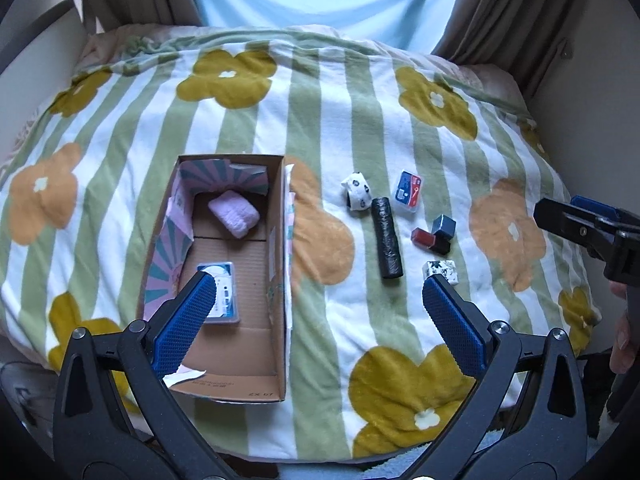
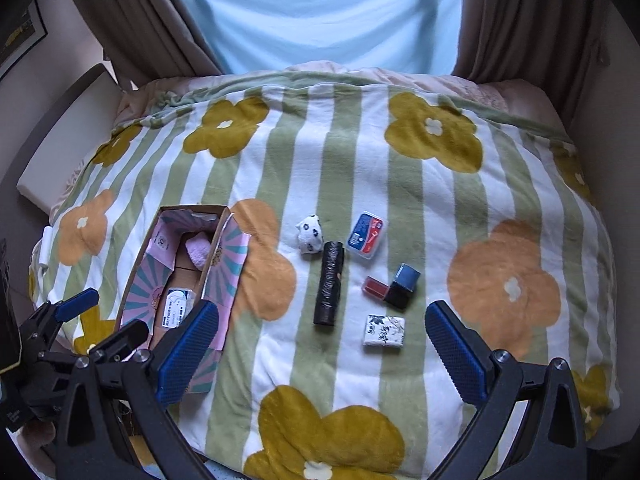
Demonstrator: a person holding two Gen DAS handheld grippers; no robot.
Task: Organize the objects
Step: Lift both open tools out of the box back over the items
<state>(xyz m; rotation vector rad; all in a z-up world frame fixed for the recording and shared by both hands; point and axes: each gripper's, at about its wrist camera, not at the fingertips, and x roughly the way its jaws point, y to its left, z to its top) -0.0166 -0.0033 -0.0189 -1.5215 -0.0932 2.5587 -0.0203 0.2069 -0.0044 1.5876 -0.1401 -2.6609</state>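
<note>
Both tools hang over the bed, spread wide and empty: the left tool (image 1: 316,300) above the open cardboard box (image 1: 256,394), the right tool (image 2: 322,328) near the black plastic roll (image 2: 329,288). Farther off, a lilac folded cloth (image 1: 234,212) lies inside the box.

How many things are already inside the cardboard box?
2: a lilac folded cloth at the far end of the cardboard box, and a white-and-blue packet nearer the middle. A finger hides part of the floor.

Left tool (image 1: 316,300) gapes empty above the blanket (image 1: 320,120); cardboard box (image 1: 248,394) holds a lilac cloth (image 1: 234,212).
</note>
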